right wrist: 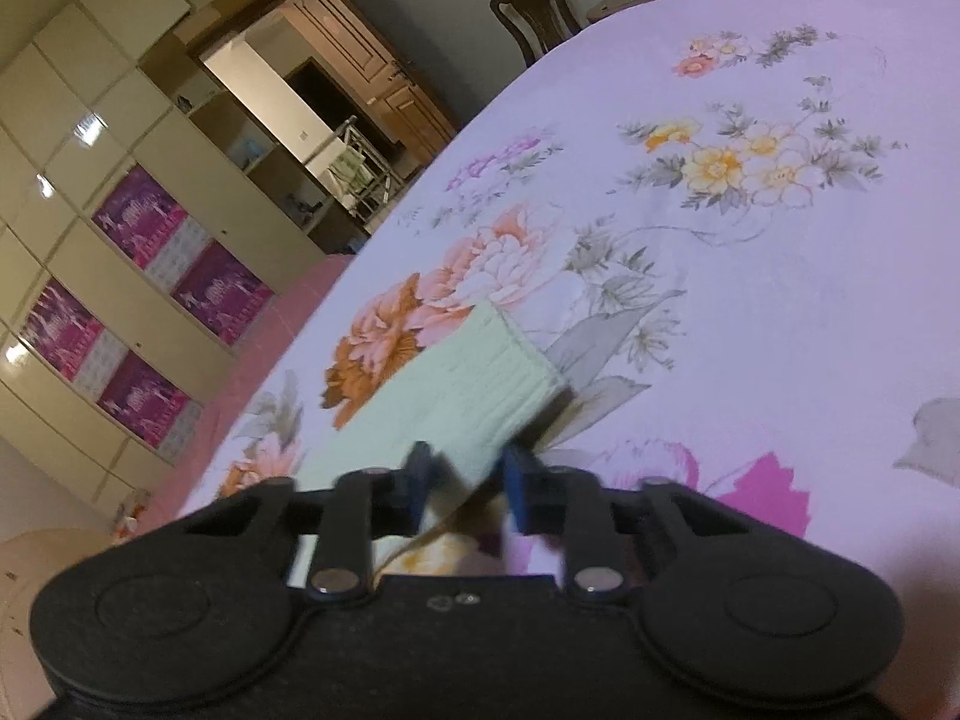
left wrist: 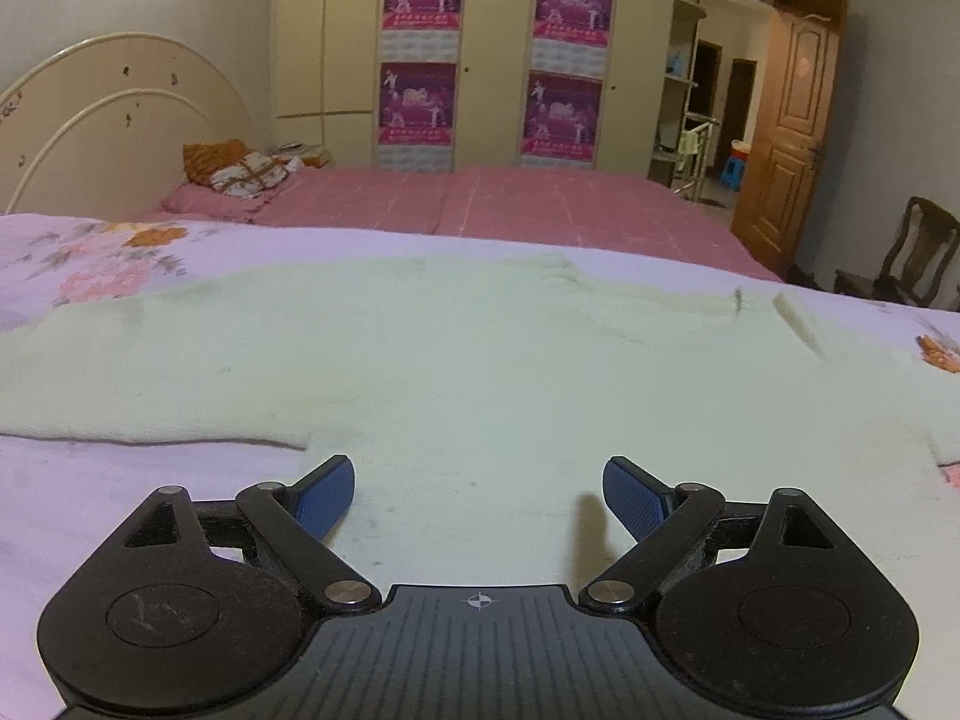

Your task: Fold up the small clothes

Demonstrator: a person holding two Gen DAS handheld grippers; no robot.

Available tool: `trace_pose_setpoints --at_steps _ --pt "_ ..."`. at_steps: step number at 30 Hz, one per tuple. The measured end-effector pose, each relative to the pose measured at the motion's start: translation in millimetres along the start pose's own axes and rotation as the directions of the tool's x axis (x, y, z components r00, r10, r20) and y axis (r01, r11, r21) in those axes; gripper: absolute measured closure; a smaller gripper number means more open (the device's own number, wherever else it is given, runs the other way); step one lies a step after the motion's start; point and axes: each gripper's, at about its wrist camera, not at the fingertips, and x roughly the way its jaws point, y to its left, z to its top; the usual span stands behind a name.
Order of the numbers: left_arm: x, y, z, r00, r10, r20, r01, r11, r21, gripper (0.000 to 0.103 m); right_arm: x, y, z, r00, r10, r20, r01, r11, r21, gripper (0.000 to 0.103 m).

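Note:
A pale green garment (left wrist: pixel 456 354) lies spread flat on the lilac floral bedsheet (left wrist: pixel 90 516). My left gripper (left wrist: pixel 480 495) hovers low over the garment's near edge. It is open, its blue pads (left wrist: pixel 327 495) wide apart with only flat cloth under the gap. In the right wrist view a narrow end of the green garment (right wrist: pixel 474 384), with a stitched hem, runs into my right gripper (right wrist: pixel 465 480). That gripper is tilted, and its blue pads (right wrist: pixel 420 483) are shut on the cloth. The picture is blurred there.
Beyond the floral sheet (right wrist: pixel 750 300) lies a second bed with a pink cover (left wrist: pixel 510 204), pillows (left wrist: pixel 240 171) and a cream headboard (left wrist: pixel 108 120). A wardrobe with purple posters (left wrist: pixel 423 60), an open wooden door (left wrist: pixel 786 132) and a dark chair (left wrist: pixel 906 252) stand behind.

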Motion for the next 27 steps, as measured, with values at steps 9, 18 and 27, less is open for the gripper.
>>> trace_pose_setpoints --at_steps 9,18,27 --pt "-12 23 4 1.000 -0.016 -0.005 0.016 1.000 -0.014 0.014 -28 71 -13 0.995 -0.028 0.100 0.060 0.942 -0.330 0.099" --pt "-34 50 4 1.000 -0.022 -0.001 0.021 0.997 -0.079 0.014 -44 225 -115 0.980 0.195 -0.048 -0.185 0.780 -0.598 0.099" --pt "-33 64 15 0.999 -0.035 0.005 0.035 0.988 -0.153 0.014 -23 318 -251 0.916 0.259 -0.307 -0.402 0.591 -0.700 0.098"
